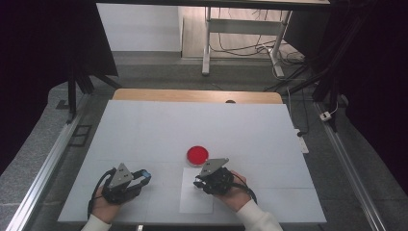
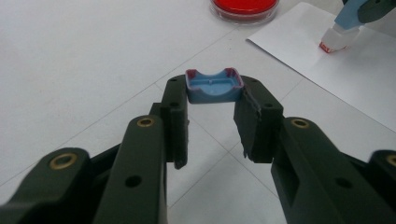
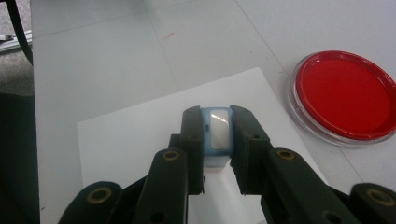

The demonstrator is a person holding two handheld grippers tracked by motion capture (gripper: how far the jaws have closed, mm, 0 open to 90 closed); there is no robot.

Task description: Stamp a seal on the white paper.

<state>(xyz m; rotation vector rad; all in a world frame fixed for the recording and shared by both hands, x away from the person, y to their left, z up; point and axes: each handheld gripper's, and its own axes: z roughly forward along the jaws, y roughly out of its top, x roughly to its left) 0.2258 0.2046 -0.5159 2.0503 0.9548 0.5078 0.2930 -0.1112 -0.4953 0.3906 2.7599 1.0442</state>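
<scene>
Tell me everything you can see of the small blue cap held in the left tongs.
The small blue plastic cap is roughly rectangular and hollow, its open side facing the left gripper view's camera, with scooped notches in its long edges and red stains around the rim. It looks like smooth moulded plastic. The left tongs clamp it by its short ends near their tips, holding it level above the white table. Nothing else touches it.
</scene>
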